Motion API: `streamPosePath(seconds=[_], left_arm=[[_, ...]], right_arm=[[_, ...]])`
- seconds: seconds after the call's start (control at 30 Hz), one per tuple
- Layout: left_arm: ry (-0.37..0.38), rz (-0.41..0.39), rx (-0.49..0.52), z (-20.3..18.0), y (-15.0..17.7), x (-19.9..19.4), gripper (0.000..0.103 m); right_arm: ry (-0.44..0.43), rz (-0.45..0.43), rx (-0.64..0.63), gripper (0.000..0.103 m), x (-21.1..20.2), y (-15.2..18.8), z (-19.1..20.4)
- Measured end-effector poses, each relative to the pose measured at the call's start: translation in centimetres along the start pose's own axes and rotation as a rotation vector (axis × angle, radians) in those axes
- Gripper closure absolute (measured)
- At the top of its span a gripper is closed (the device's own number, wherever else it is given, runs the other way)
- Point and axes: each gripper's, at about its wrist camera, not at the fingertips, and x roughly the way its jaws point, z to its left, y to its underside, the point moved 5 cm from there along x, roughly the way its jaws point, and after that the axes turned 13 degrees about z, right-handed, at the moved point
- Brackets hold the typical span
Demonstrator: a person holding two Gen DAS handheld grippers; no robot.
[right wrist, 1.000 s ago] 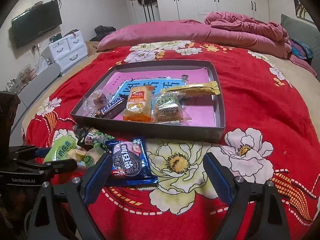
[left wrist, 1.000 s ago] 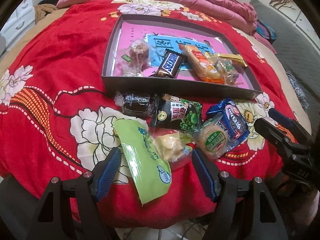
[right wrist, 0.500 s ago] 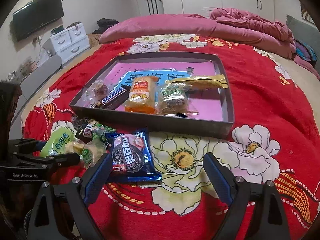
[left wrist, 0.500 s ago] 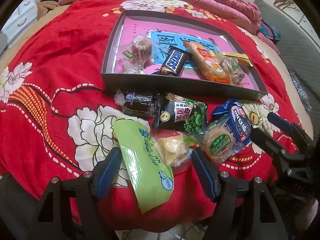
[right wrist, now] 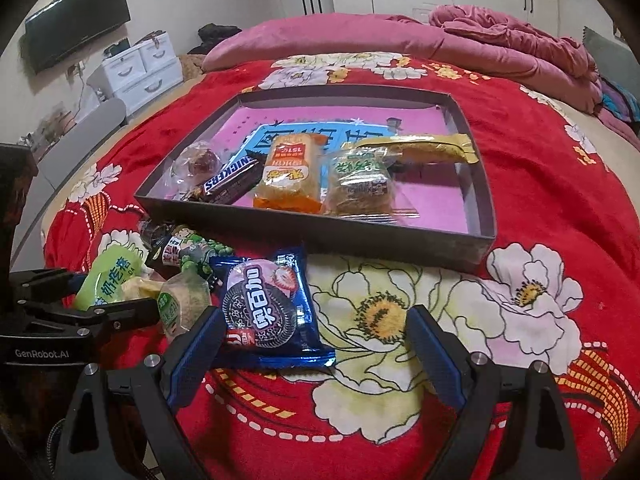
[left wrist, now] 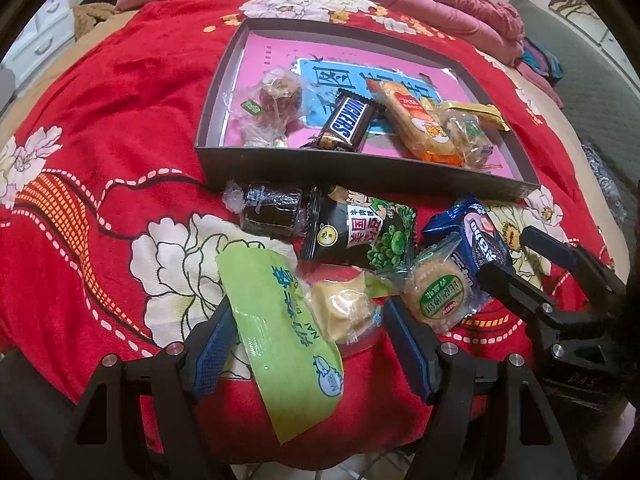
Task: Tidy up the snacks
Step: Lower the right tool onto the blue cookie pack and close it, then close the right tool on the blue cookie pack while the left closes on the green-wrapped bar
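A dark shallow box (left wrist: 360, 168) (right wrist: 304, 228) on the red bedspread holds several snacks, among them a Snickers bar (left wrist: 346, 122) (right wrist: 230, 178). Loose snacks lie in front of it: a green packet (left wrist: 280, 332) (right wrist: 110, 276), a yellow pastry (left wrist: 344, 308), a round green-label cake (left wrist: 442, 294) (right wrist: 180, 300), a blue Oreo pack (left wrist: 480, 240) (right wrist: 266, 304), a black pea bag (left wrist: 360, 232) and a dark wrapped roll (left wrist: 272, 210). My left gripper (left wrist: 308, 344) is open, straddling the green packet and yellow pastry. My right gripper (right wrist: 316, 344) is open, its left finger beside the Oreo pack.
Pink quilt and pillows (right wrist: 400, 36) lie at the bed's far end. White drawers (right wrist: 136, 68) and a wall television (right wrist: 76, 20) stand to the left. The bed's front edge is just below both grippers.
Both grippers have moved forward toward the loose snacks. The left one's fingers now flank the green packet and yellow pastry. Nothing was grasped.
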Motion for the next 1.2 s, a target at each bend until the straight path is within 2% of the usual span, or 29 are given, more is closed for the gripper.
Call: streamPosePath(seconds=[0.23, 0.63, 0.83, 0.93, 1.2], left_arm=[[-0.013, 0.0, 0.005, 0.0, 0.1, 0.1, 0.028], [-0.022, 0.004, -0.002, 0.1, 0.1, 0.4, 0.028], [-0.022, 0.009, -0.009, 0.1, 0.0, 0.5, 0.027], [-0.015, 0.012, -0.01, 0.2, -0.1, 0.5, 0.027], [-0.008, 0.015, -0.012, 0.3, -0.1, 0.6, 0.031]], right_arm=[[-0.001, 0.011, -0.032, 0.011, 0.6, -0.2, 0.8], [0.108, 0.048, -0.141, 0.011, 2.9, -0.4, 2.2], [0.104, 0.045, -0.149, 0.012, 3.1, -0.6, 2.1], [0.104, 0.044, -0.143, 0.016, 3.0, -0.6, 1.9], [0.082, 0.044, -0.087, 0.035, 2.5, -0.9, 0.3]])
